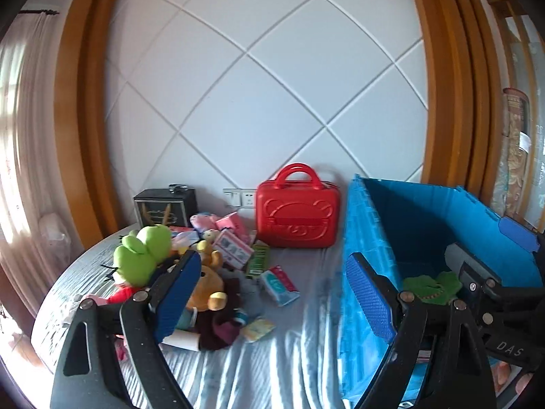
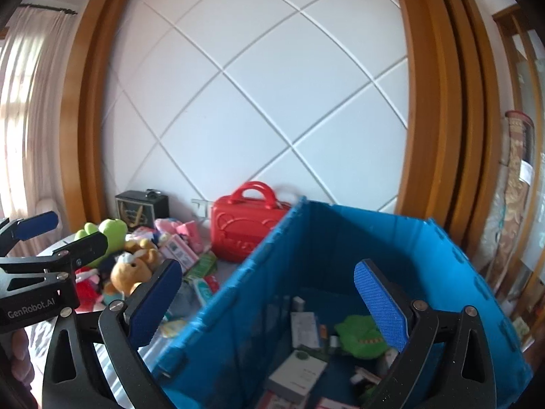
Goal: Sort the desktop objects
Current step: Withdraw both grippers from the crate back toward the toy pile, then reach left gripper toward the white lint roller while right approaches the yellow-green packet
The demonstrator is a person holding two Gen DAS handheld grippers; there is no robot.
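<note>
Boxes inside the ribbed plastic bin (image 2: 306, 238) are shown only by the right view. Both grippers (left (image 1: 276, 293), right (image 2: 269, 301)) are spread wide, empty. Plush toys (image 1: 204, 279) are piled at 9 o'clock.

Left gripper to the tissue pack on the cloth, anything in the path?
Nothing visible. The left gripper is open and empty, and the tissue pack lies on bare cloth between its fingers' line of sight; the plush pile sits to the left.

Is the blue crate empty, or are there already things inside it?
Not empty. The blue crate holds a green plush toy and several small boxes on its floor.
</note>
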